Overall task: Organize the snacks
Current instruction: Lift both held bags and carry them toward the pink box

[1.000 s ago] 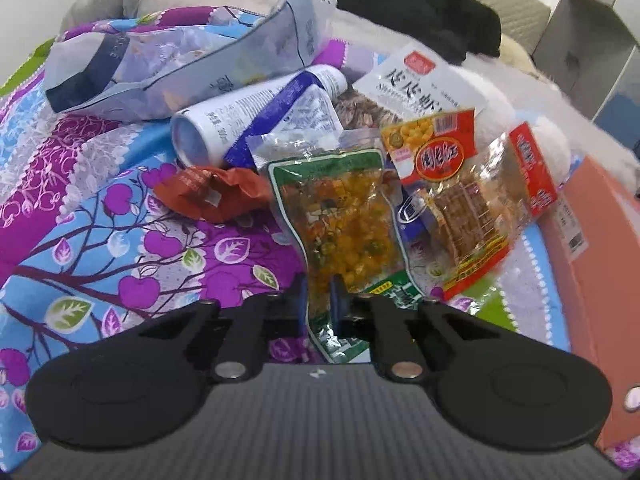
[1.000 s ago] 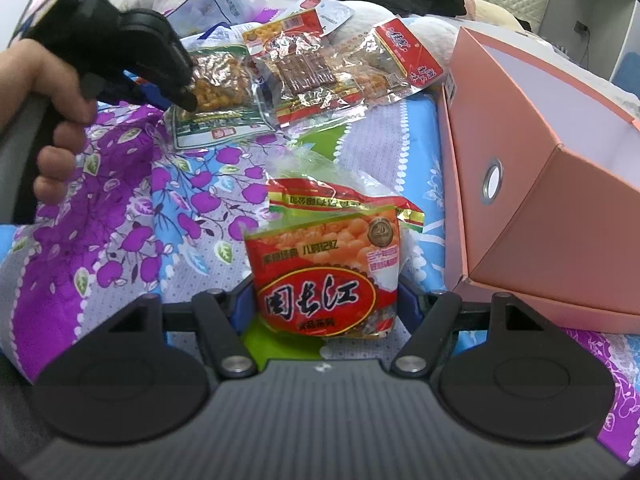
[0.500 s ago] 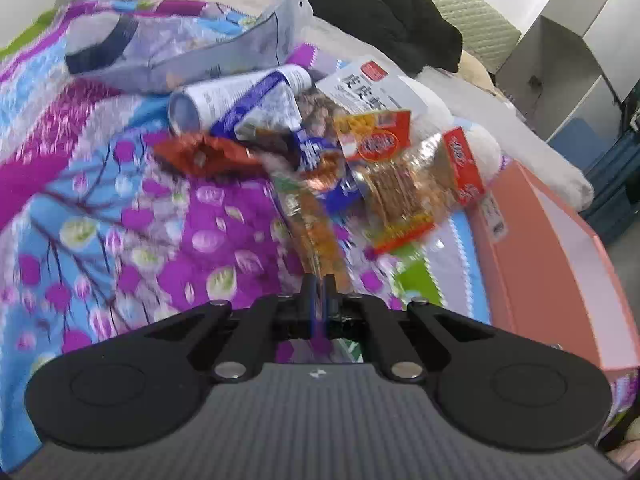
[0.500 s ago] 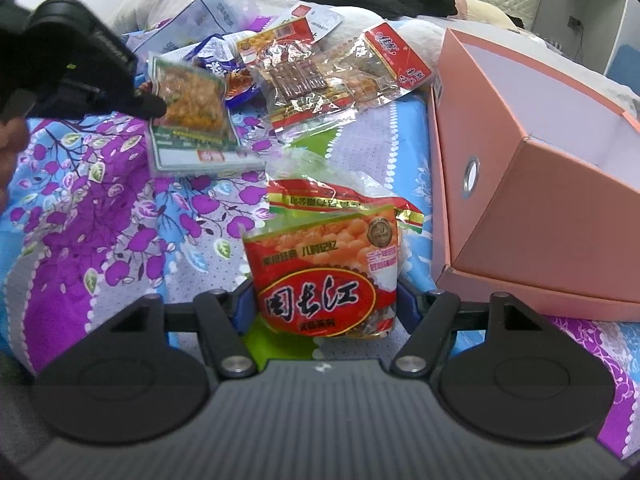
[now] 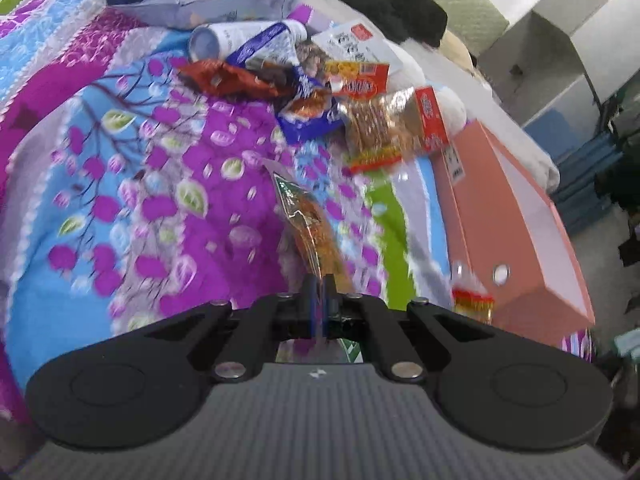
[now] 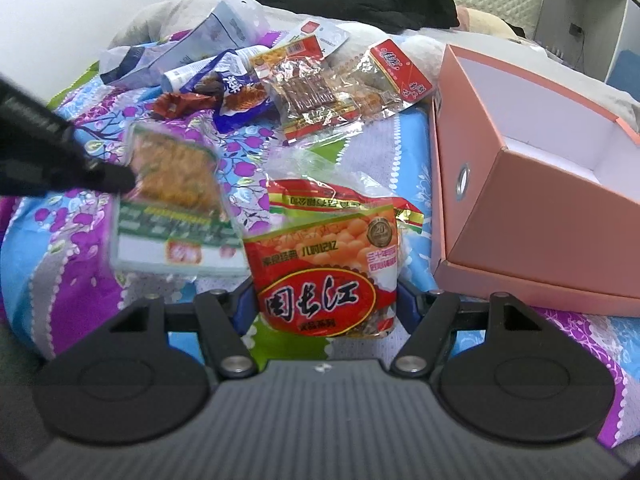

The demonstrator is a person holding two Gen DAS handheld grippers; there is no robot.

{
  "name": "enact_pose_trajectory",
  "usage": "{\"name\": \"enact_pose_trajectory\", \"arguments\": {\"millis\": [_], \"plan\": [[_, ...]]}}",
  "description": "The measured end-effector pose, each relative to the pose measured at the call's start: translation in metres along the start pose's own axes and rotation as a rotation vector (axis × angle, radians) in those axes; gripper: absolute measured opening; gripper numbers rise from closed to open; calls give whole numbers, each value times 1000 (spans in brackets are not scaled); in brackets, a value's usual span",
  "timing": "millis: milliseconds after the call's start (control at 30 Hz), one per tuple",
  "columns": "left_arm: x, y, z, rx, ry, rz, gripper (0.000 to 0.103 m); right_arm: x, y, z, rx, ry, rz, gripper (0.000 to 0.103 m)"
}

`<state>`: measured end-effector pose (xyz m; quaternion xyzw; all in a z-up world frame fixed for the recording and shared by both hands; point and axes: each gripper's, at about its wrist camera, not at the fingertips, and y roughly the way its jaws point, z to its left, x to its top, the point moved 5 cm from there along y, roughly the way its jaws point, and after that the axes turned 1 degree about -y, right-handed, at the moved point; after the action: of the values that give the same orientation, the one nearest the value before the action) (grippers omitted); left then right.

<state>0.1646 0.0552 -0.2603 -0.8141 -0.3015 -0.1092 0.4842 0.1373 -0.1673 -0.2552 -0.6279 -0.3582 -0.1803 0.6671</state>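
Two snack packets held above the bed
The left claw (image 5: 319,300) pinches a clear green-edged packet (image 6: 172,200) of orange snacks; the right claw (image 6: 326,300) clasps a red packet (image 6: 326,276) beside the pink box (image 6: 532,216)

Left wrist view: taken from just behind the left gripper (image 5: 319,300), looking forward and downward along its fingers onto the purple, blue and green floral quilt (image 5: 120,208). The pile of mixed snack packets (image 5: 320,92) is seen further off, the open salmon-pink cardboard box (image 5: 516,240) at the right edge.

Right wrist view: taken from just behind the right gripper (image 6: 326,304), likewise angled downward across the quilt (image 6: 256,148). The box (image 6: 552,216) is seen near on the right, the packet pile (image 6: 288,76) beyond.

Shared by both views: quilt, packet pile, box. The left gripper (image 6: 120,178) is also caught at the left edge of the right view.
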Motion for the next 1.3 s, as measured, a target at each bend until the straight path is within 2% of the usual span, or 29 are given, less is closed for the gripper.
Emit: {"name": "enact_pose_trajectory", "arguments": {"millis": [100,367,433,467,500,567,600,700,833,967,1133,1200,1300], "plan": [[-9,-9,4,37,51,13,3,-3,-1,-2,0,6,2,70],[-18,-12,28,134,45,65,4,-16,4,-5,-20,2,26,70],[-18,-11,30,146,41,77,10,-17,5,-6,-21,0,30,70],[-17,-12,31,148,38,79,24,-18,5,-6,-22,-1,30,70],[-17,-12,31,152,33,80,51,-18,5,-7,-24,-1,30,70],[-15,-14,28,156,37,65,79,-19,5,-8,-25,1,30,70],[-14,-16,25,151,47,48,85,-19,4,-8,-26,2,29,70],[-11,-13,12,144,91,33,92,-19,4,-8,-31,-3,25,70],[-8,3,-3,174,182,16,96,-20,7,-8,-36,0,32,70],[-14,25,-14,221,270,46,96,-21,8,-8,-38,-4,34,70],[-27,55,-13,273,352,94,101,-22,9,-8,-41,-6,34,70],[-31,61,-9,300,374,85,103,-23,10,-7,-40,-9,35,70],[-33,63,-5,298,371,68,103,-24,11,-7,-37,-11,35,71]]}}
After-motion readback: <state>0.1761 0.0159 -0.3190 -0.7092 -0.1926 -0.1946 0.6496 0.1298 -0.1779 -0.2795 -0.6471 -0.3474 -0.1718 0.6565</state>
